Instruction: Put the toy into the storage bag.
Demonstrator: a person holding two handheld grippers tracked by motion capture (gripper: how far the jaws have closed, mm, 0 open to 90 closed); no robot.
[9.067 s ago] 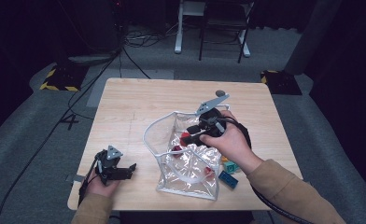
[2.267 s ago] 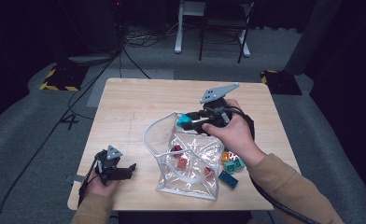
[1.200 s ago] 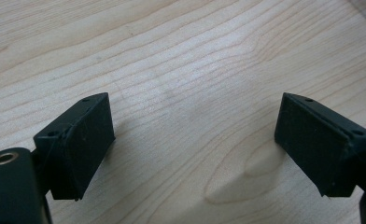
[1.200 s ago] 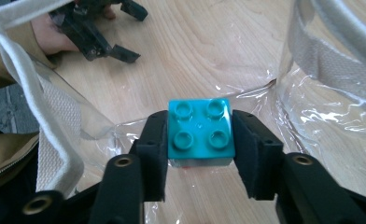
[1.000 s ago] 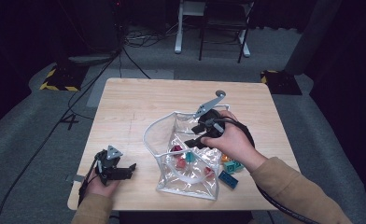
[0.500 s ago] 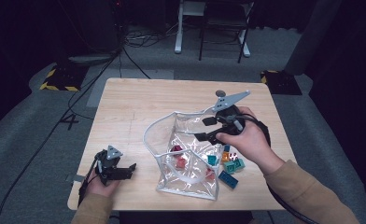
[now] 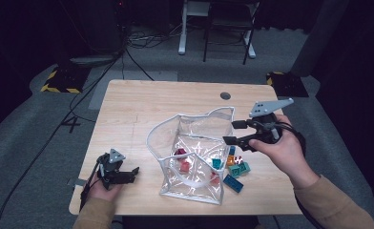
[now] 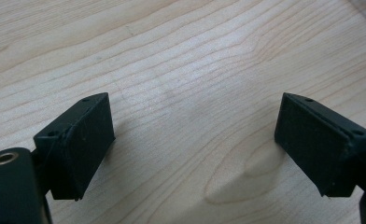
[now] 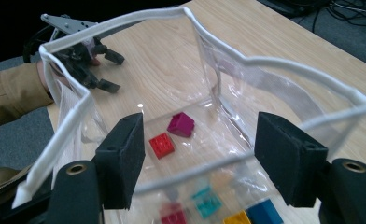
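A clear plastic bag (image 7: 194, 143) with a white rim stands open in the middle of the wooden table (image 7: 151, 109). Inside lie a magenta brick (image 9: 181, 124), a red brick (image 9: 162, 145) and a teal brick (image 7: 216, 163). My right gripper (image 7: 230, 133) hovers just outside the bag's right rim, pointing at it. It is open, its jaws have just opened a little further, and nothing is between them (image 9: 200, 140). My left gripper (image 7: 133, 174) rests open near the table's front left corner, over bare wood (image 8: 195, 135). It also shows past the bag (image 9: 113, 72).
Loose bricks lie on the table right of the bag: a teal one (image 7: 237, 168), a blue one (image 7: 233, 183) and an orange one (image 7: 230, 160). A round cable hole (image 7: 225, 95) sits at the table's far side. Cables and chair legs (image 7: 213, 38) stand on the floor beyond.
My right gripper has drawn back from over the bag's opening, rightward and a little up, to just outside the right rim. The left gripper has not moved.
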